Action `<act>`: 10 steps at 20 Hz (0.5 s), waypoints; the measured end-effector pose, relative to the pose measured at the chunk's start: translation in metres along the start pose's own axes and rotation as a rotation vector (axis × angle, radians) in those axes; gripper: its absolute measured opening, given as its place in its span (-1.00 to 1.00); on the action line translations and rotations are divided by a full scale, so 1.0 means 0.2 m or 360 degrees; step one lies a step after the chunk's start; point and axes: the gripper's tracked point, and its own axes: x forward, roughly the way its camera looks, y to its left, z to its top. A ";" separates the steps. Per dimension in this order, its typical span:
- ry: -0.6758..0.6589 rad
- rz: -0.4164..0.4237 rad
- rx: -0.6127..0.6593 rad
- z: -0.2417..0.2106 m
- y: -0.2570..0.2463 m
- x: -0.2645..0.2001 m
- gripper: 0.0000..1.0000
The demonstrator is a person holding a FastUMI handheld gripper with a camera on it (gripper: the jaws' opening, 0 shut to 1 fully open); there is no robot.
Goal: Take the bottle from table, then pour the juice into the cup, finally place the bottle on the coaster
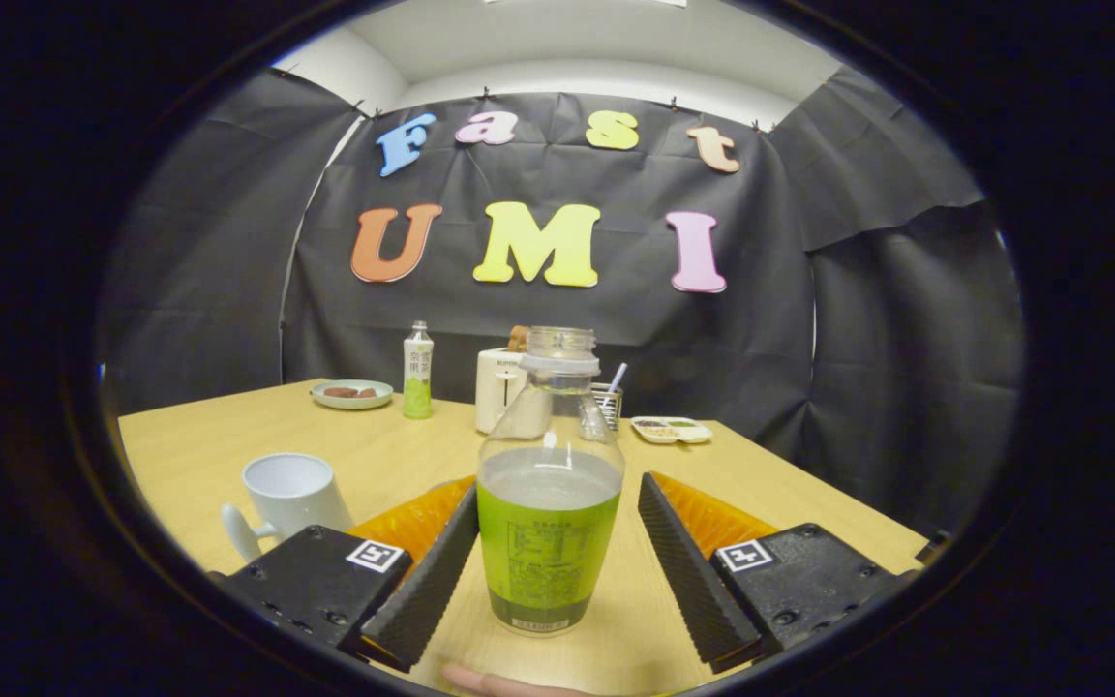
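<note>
Standing uncapped on the wooden table (pixel 228 436), the green-labelled juice bottle (pixel 550 503) sits between the fingers of the gripper (pixel 557 566), which are spread wide; the left finger looks against it, the right is apart. A white mug (pixel 286 499) stands just left.

The gripper (pixel 550 566) is standing wide open, its two fingers (pixel 427 571) splaying apart in a V. Neither finger is pressing on anything. A fingertip of the person's hand (pixel 495 682) is peeking in just below them.
</note>
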 end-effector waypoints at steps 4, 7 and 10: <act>0.0037 -0.0030 0.0028 -0.01 -0.02 0.01 0.78; 0.0023 -0.0002 0.0005 0.05 -0.01 -0.05 0.61; 0.0003 -0.0031 -0.0108 0.12 -0.04 -0.11 0.61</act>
